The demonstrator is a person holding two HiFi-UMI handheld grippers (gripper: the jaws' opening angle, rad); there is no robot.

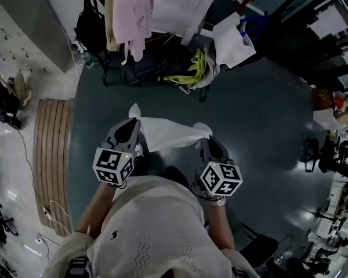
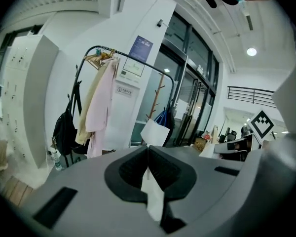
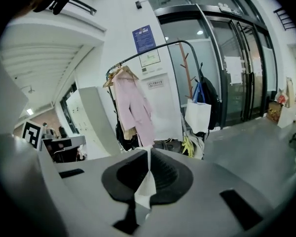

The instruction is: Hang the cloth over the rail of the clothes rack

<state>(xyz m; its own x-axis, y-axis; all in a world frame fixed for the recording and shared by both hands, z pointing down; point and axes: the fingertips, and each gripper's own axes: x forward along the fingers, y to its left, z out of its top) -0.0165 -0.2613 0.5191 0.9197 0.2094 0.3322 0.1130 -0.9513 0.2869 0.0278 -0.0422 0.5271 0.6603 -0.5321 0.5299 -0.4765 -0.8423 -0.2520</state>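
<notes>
We have the left gripper [image 2: 148,151] with its jaws shut tight on a corner of the cloth [image 2: 153,197], a white strip pinched between the pads and poking back toward the camera. The right gripper [image 3: 150,154] is clamped the same way on another corner. In the head view both grippers sit side by side just in front of our body, and the cloth stretches as a white band between them above the dark floor [image 1: 261,114]. Ahead of both grippers, well apart from them, stands the clothes rack [image 2: 78,90] with its curved black rail [image 2: 138,61]. A pink garment [image 2: 101,107] hangs from the rail on a hanger, and a black backpack [image 2: 64,130] hangs beside it. A white bag [image 2: 154,132] hangs past the rack's far end. The cloth is in the air, nowhere near the rail
</notes>
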